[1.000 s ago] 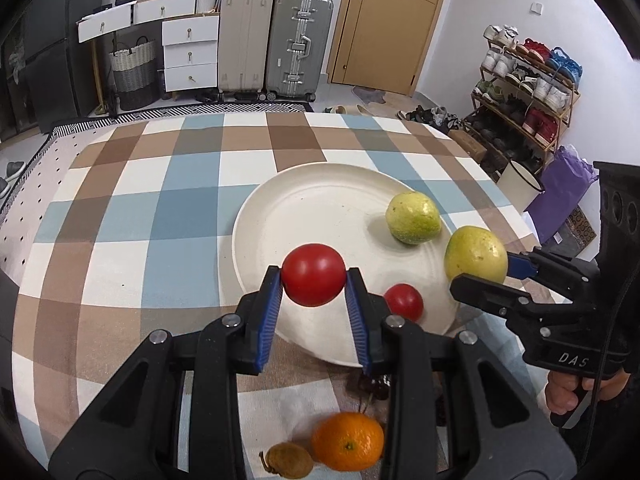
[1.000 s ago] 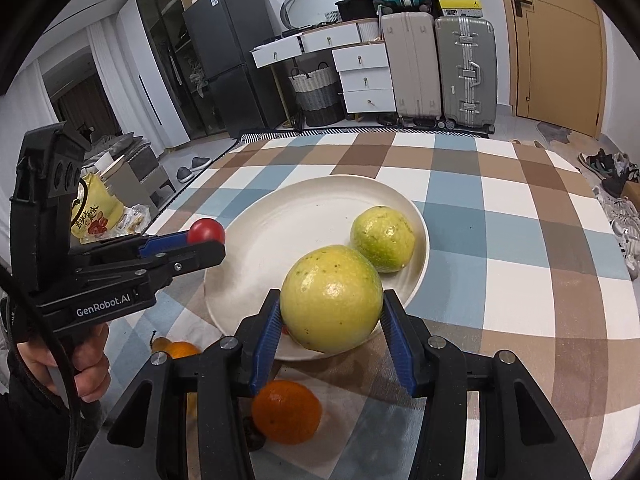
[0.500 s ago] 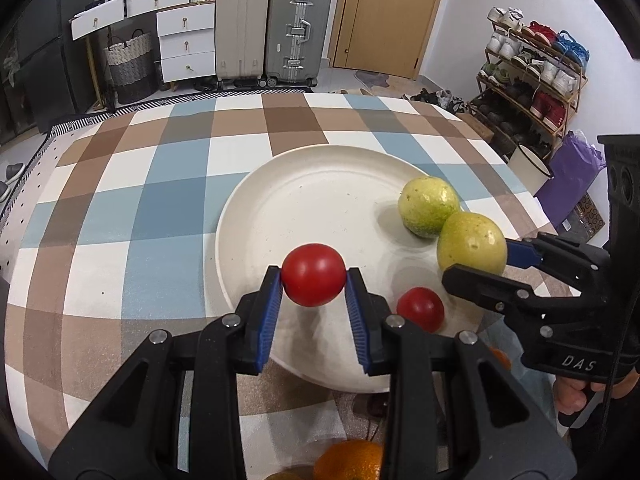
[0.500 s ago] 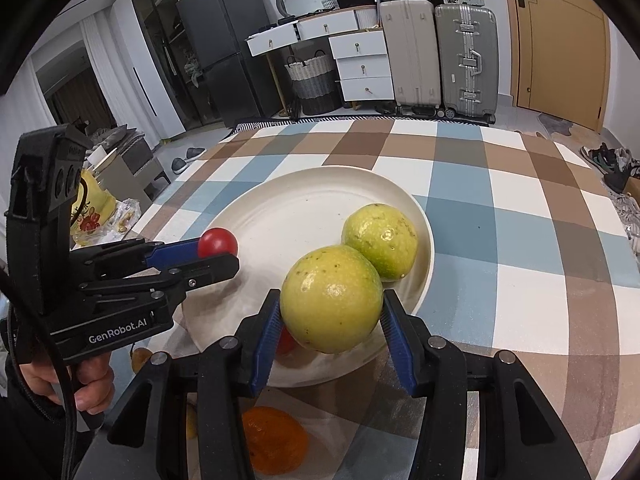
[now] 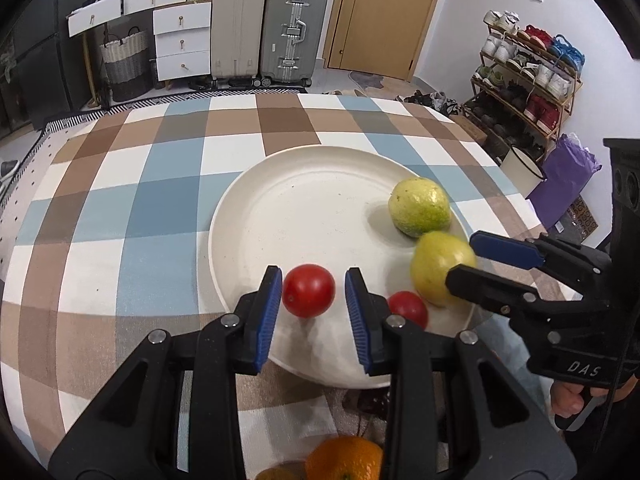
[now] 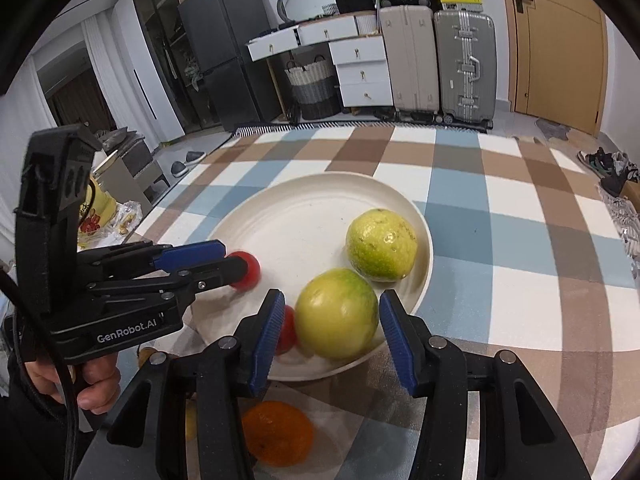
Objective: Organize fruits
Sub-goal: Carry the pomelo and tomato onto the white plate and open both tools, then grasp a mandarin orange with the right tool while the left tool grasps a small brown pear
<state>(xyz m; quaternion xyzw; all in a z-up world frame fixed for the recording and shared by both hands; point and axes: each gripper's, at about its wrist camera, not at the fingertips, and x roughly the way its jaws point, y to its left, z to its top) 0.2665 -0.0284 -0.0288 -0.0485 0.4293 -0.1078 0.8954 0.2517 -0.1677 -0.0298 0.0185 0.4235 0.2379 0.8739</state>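
Note:
A white plate (image 5: 304,208) lies on the checked tablecloth. My left gripper (image 5: 314,298) is open, with a red tomato (image 5: 308,290) loose between its pads over the plate's near edge. A second tomato (image 5: 408,309) lies on the plate to its right. My right gripper (image 6: 328,330) is open, with a yellow-green guava (image 6: 338,319) free between its pads on the plate's near rim. Another guava (image 6: 381,245) lies on the plate beyond it. An orange (image 6: 278,438) lies on the cloth below the right gripper.
The orange also shows in the left wrist view (image 5: 344,458) next to a brownish fruit (image 5: 276,474) at the bottom edge. Suitcases (image 5: 268,24) and drawers stand beyond the table. A shoe rack (image 5: 528,76) stands at the right.
Both grippers moved forward over the plate and lowered. Both opened: the tomato and the guava are now loose between the pads and rest on the plate.

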